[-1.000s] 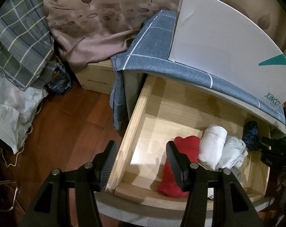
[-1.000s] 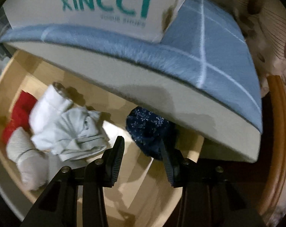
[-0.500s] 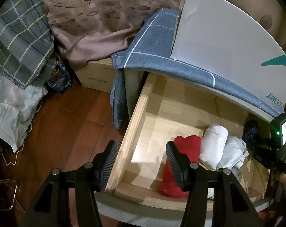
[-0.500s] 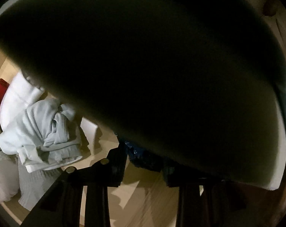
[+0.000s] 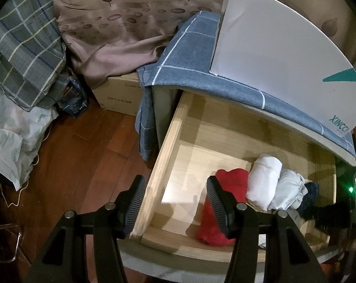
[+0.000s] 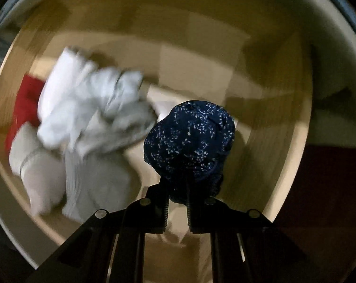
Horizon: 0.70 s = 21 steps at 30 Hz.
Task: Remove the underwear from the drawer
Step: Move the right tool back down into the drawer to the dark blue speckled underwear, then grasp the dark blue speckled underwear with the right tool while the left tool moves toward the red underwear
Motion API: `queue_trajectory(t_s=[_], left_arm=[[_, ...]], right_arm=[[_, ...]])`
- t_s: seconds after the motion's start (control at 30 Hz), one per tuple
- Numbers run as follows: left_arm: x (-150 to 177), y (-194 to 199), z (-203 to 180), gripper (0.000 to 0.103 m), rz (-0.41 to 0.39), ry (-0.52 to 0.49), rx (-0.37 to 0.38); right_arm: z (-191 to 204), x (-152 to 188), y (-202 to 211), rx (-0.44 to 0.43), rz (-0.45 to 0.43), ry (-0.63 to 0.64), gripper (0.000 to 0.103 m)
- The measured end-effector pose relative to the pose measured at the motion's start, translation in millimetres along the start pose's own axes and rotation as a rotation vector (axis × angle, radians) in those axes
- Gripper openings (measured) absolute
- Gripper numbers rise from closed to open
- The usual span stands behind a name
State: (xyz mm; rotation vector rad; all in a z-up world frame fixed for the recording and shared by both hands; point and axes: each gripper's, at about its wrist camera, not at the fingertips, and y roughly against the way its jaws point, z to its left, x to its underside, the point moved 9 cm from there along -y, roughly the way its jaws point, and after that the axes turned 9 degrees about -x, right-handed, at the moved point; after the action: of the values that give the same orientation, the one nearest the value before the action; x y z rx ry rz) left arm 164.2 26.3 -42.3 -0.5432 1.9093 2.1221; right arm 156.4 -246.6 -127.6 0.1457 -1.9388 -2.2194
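Observation:
The wooden drawer (image 5: 161,160) stands open. In it lie a red roll (image 5: 225,188), a white roll (image 5: 264,181) and a pale grey bundle (image 5: 290,188). My right gripper (image 6: 178,188) is shut on the dark blue patterned underwear (image 6: 189,139) and holds it above the drawer floor (image 6: 201,70); the underwear also shows at the drawer's right end in the left wrist view (image 5: 310,194). My left gripper (image 5: 175,205) is open and empty, straddling the drawer's left front corner.
A white XINCCI box (image 5: 272,59) sits on the blue checked cloth (image 5: 189,59) over the cabinet top. A cardboard box (image 5: 121,94), bedding and bags (image 5: 10,136) lie on the wooden floor at left. More pale rolls (image 6: 41,172) lie at the drawer's front.
My right gripper reached under the cabinet top, shut on the dark blue underwear and pulled it back toward the drawer's front. My left gripper stayed open in place.

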Motion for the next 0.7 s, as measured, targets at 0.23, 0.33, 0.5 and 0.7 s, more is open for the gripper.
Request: queue_trajectory(t_s=[0.23,0.33,0.5,0.7], left_arm=[[1,-2,-5,0.055,0.014,-0.021,0.005],[3,-6,-8,0.055,0.029,-0.035,0.009],[9,-11,-17,0.055,0.060,-0.070,0.025],[14,-17,-25,0.055,0.096,-0.096,0.041]], right_arm=[[12,37,-7,-0.046,0.114,-0.069,0.012],[13,56,-11,-0.046,0.144,-0.101,0.014],[-2,74,-3,-0.068,0.109,-0.158,0.019],[-9,65,27,-0.081,0.034,-0.203,0.037]])
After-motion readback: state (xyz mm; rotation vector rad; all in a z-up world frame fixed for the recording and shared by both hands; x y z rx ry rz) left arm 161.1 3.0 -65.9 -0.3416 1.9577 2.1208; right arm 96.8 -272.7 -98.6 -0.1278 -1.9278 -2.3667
